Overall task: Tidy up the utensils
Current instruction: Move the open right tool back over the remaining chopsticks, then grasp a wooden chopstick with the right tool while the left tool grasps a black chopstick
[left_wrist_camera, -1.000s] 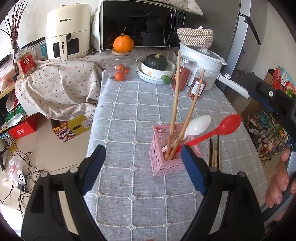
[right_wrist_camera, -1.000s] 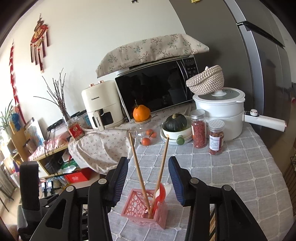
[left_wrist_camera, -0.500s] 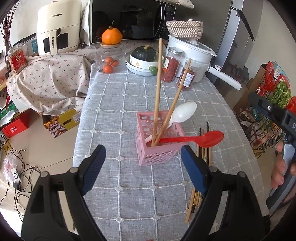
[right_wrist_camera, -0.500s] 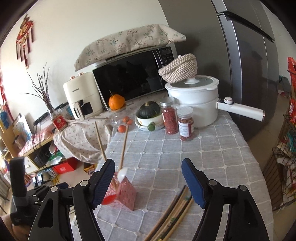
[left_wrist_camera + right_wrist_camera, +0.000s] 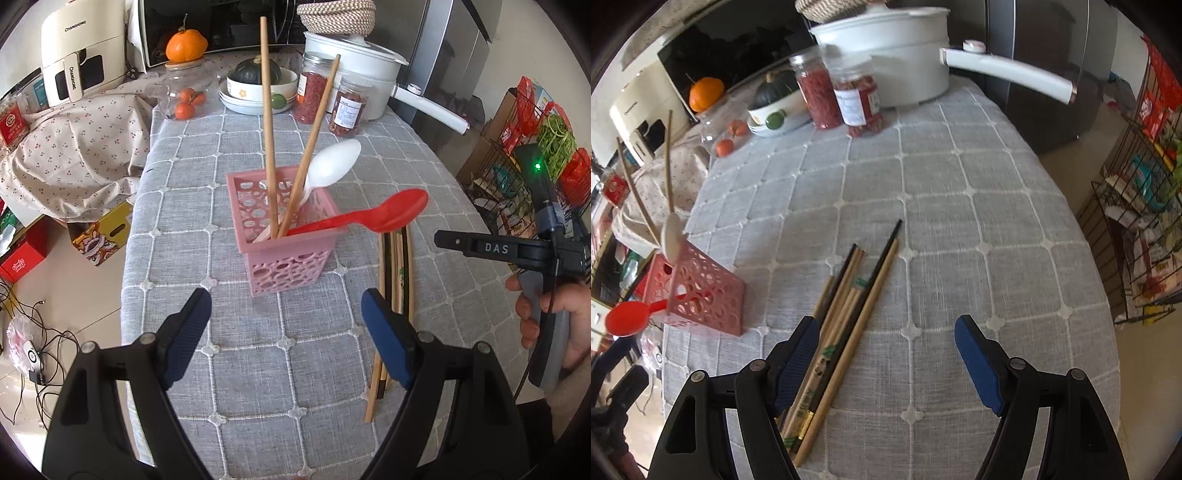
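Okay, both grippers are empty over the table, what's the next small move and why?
Probably lower the right gripper onto the loose wooden and black chopsticks on the grey cloth; its jaws stand open above them, while the pink perforated basket already holds other utensils.

Loose chopsticks (image 5: 846,325): near ends hidden under the right tool's (image 5: 886,363) left finger, count unclear. In the left view the red spoon (image 5: 373,218) bowl covers their far ends, and the left tool (image 5: 286,332) finger covers part of the bundle. White spoon (image 5: 328,168) handle hidden inside the pink basket (image 5: 288,254). White pot (image 5: 894,62) and jars (image 5: 846,98) motion-blurred, labels unreadable. Microwave (image 5: 221,26) cut off at the top edge. Worktop (image 5: 997,229) near edge hidden behind the tool.
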The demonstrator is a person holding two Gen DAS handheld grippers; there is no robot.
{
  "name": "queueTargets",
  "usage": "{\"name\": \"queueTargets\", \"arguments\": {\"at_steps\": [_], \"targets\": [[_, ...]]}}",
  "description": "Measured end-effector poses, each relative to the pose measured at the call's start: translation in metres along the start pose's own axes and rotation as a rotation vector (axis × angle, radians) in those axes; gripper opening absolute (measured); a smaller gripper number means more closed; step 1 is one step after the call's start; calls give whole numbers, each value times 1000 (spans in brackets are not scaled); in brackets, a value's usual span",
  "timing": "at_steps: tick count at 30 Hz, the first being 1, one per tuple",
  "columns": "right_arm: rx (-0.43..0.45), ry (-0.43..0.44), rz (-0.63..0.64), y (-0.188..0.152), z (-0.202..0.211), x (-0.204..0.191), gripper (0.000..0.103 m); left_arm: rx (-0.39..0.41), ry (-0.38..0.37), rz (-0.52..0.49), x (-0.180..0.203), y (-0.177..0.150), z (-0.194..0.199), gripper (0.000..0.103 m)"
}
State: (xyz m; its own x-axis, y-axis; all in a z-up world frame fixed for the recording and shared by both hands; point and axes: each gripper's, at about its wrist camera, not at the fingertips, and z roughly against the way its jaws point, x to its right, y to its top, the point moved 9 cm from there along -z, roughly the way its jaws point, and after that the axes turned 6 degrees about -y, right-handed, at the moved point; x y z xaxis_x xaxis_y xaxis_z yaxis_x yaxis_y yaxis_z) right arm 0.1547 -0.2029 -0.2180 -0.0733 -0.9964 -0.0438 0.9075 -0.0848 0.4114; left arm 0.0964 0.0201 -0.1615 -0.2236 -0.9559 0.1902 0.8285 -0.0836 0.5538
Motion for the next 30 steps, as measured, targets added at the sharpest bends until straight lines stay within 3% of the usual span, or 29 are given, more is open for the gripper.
{"name": "queueTargets", "arguments": {"at_steps": [5,15,24,30], "targets": [[-79,-38,-4,-11,-27,3,77,-25,-1,-18,4,-6,-5,83],[-132,-92,18,-14,-56,-4,77,-35,-14,-29,8,-9,-6,83],[-136,-110,4,-12,-57,-5,76,-45,-21,-49,13,-12,-7,83],[-129,-158,59,-12,-61,-12,67,-53,-18,-77,21,-14,-10,83]]}}
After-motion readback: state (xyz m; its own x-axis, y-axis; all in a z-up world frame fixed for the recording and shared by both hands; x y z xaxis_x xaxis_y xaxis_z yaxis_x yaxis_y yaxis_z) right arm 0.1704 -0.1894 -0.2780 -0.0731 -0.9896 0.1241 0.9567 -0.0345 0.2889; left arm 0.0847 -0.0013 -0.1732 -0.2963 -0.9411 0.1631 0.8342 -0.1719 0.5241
